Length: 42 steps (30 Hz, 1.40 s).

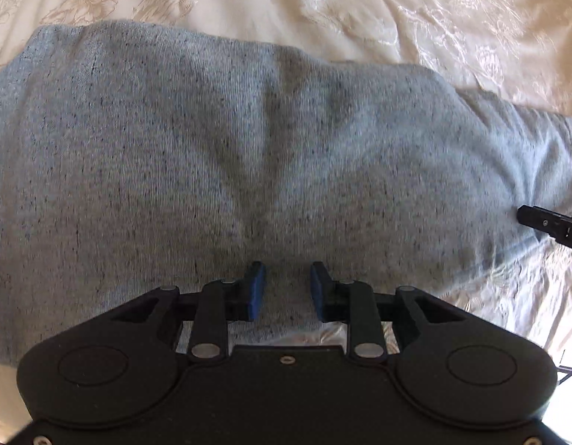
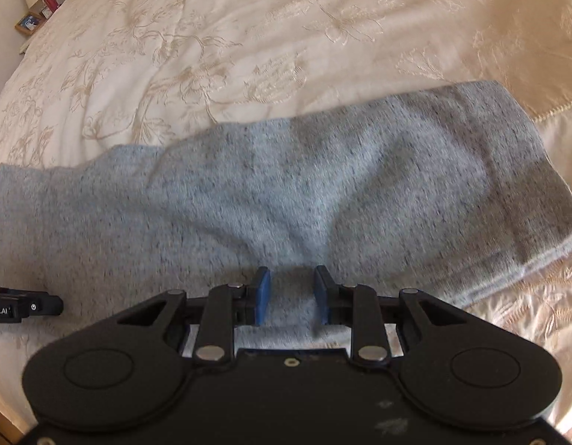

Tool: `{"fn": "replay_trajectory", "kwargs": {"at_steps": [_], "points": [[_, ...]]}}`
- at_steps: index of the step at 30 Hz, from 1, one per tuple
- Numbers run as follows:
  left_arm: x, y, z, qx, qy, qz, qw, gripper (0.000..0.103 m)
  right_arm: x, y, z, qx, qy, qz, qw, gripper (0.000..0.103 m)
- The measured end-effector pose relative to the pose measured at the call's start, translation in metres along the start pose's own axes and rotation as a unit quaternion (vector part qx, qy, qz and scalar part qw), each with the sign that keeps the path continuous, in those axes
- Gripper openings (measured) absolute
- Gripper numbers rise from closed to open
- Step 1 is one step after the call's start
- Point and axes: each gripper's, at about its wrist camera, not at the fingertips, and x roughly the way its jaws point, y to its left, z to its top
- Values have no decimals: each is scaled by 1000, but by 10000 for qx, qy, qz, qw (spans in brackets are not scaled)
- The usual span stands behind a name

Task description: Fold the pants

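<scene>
- The pants (image 1: 248,155) lie on the bedspread (image 1: 452,18) as a broad grey band, already doubled over by the look of the soft rounded far edge; the hem end shows at the right in the right wrist view.
- The left gripper (image 1: 287,291) points down over the near edge of the pants, its blue pads spread with grey cloth showing in the gap; the pads do not look pressed on it.
- The right gripper (image 2: 292,294) stands the same way further along that near edge, jaws apart, cloth between them and creases fanning away from the gap (whether the pads nip a ridge of cloth I cannot tell).
- Each gripper's tip shows at the side of the other's view, so both sit along the same edge of the pants.
- Step in hand, as I judge it: taking hold of the near edge for another fold.
- The next move calls for both pairs of jaws to close on all layers together, then lift evenly and carry the edge across, keeping the pants square.
</scene>
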Motion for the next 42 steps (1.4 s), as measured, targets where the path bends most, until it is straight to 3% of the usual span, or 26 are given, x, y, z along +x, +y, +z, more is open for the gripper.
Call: {"fn": "replay_trajectory", "kwargs": {"at_steps": [4, 7, 15, 20, 28, 29, 30, 31, 34, 36, 42], "points": [[-7, -11, -9, 27, -82, 120, 9999, 36, -30, -27, -13, 279, -343, 113, 9990, 28], [-12, -24, -4, -17, -141, 47, 9999, 36, -54, -59, -16, 849, -638, 11, 9943, 29], [-12, -77, 12, 59, -268, 58, 9996, 36, -75, -149, -24, 2265, -1108, -274, 9673, 36], [-13, -99, 9, 155, -311, 118, 9993, 36, -54, -185, -17, 3003, -762, 5, 9508, 40], [-22, -88, 1, -37, -354, 215, 9991, 36, -26, -193, -4, 3155, -794, 402, 9447, 45], [-25, -88, 1, -37, -366, 228, 9991, 36, -25, -194, -4, 3214, -847, 468, 9420, 43], [-27, -89, 2, -29, -386, 239, 9990, 36, -27, -194, -4, 3210, -916, 540, 9411, 24], [-30, -89, 3, -24, -408, 243, 9989, 36, -32, -192, -1, 3092, -908, 644, 9445, 9], [-38, -89, 12, -11, -487, 172, 9987, 36, -75, -168, 10, 2238, -1366, 707, 9624, 10], [-42, -93, 18, 35, -572, 118, 9983, 36, -99, -162, 9, 1931, -1664, 635, 9649, 10], [-34, -115, 40, 349, -622, 73, 9974, 36, -51, -186, -11, 2171, -729, 138, 9733, 10]]}}
